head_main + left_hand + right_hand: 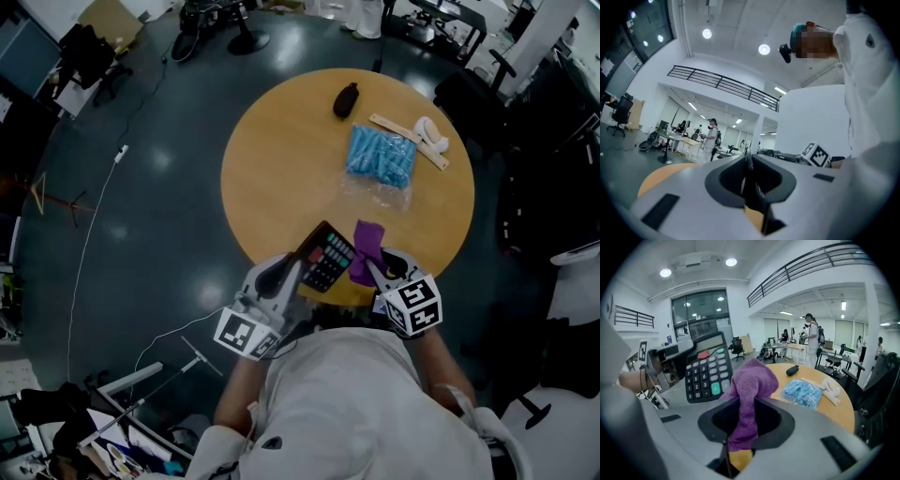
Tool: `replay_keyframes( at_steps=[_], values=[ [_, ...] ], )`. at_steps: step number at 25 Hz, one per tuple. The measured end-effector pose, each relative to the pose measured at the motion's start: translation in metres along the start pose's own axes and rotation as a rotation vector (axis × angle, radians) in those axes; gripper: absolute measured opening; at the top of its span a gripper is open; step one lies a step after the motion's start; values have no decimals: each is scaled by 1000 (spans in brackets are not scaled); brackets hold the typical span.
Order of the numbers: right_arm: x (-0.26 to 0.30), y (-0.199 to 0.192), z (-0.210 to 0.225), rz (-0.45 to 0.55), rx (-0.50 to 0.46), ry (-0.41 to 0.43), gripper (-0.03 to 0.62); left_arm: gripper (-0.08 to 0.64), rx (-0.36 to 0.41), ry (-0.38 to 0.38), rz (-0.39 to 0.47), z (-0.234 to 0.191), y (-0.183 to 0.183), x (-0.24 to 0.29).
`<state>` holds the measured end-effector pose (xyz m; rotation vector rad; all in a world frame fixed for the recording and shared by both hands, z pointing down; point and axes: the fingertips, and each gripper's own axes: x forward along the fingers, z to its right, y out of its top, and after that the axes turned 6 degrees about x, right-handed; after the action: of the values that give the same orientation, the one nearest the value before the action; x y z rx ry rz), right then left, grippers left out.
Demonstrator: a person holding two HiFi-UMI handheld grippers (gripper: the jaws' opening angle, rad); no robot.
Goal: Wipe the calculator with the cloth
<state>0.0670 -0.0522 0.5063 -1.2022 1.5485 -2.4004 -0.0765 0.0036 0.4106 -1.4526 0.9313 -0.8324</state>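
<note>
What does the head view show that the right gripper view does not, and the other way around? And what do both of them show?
Only the head view: the whole round table from above, a white cable on the dark floor, and the marker cube of the right gripper.
Only the right gripper view: ceiling lights, a balcony railing and a standing person far behind.
Both: the calculator held by the left gripper, the purple cloth, the blue bag and a small black object.
</note>
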Motion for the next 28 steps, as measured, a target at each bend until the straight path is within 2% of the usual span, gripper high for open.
replay_keyframes(
  at_steps=[1,3,6,9,11,14,17,19,21,24,28],
  values=[
    [-8,10,2,36,-4,20,86,48,38,-36,-11,2,-1,0],
    [-29,42,-6,126,-39,113,86,47,122,-120,-73,11,-4,1],
    [-53,93,-34,210,-136,274,86,47,181,-232,-114,24,-4,4],
    [-58,116,-51,228,-201,344,86,46,217,-304,-107,39,7,3],
    [-58,118,-56,218,-215,367,86,46,273,-322,-113,46,12,5],
    [-69,119,-74,172,-354,324,86,46,423,-286,-132,49,16,15],
    [-69,113,-113,102,-478,321,86,46,500,-266,-171,52,11,23],
    [-61,104,-135,81,-528,342,86,46,497,-294,-165,59,12,23],
    [-54,97,-139,64,-558,320,86,46,493,-317,-150,65,14,22],
    [-50,93,-123,33,-541,254,86,46,495,-344,-122,68,20,15],
    [-48,87,-98,-7,-498,204,86,46,454,-373,-99,69,29,6]
  ],
)
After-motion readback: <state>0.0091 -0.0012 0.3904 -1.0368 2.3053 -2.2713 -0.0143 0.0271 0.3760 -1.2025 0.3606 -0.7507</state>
